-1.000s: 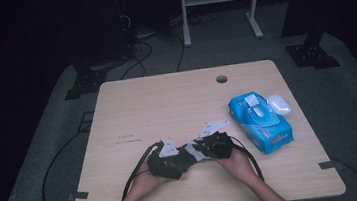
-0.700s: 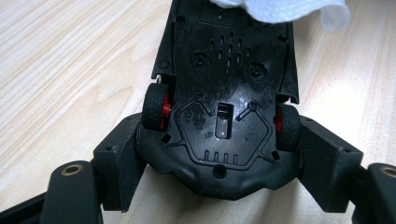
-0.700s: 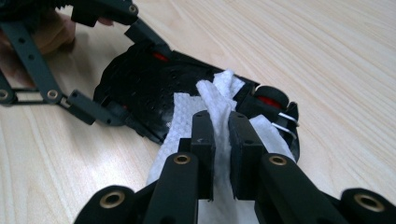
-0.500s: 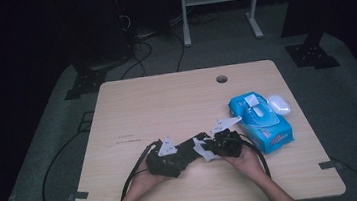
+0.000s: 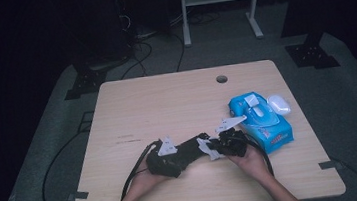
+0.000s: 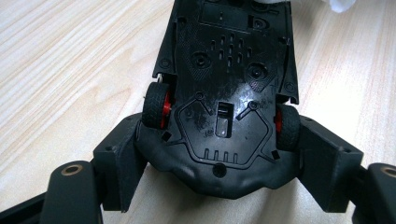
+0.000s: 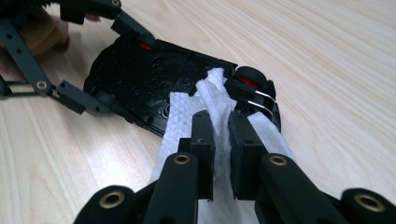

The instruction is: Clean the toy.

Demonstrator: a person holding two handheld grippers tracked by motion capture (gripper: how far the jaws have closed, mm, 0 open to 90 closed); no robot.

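Two tools (image 5: 202,145) (image 7: 219,133) at upturned toy car (image 6: 224,93).

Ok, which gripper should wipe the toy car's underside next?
Right. The right gripper is shut on the wet wipe, whose tip touches the upturned toy car. The left gripper clamps the car's end, steadying it.

Hidden and cut-off bits

The toy car (image 6: 224,88) lies upside down, so its top is hidden, and its front is cut off at the picture's top edge. The wipe (image 7: 219,105) runs off the bottom edge.
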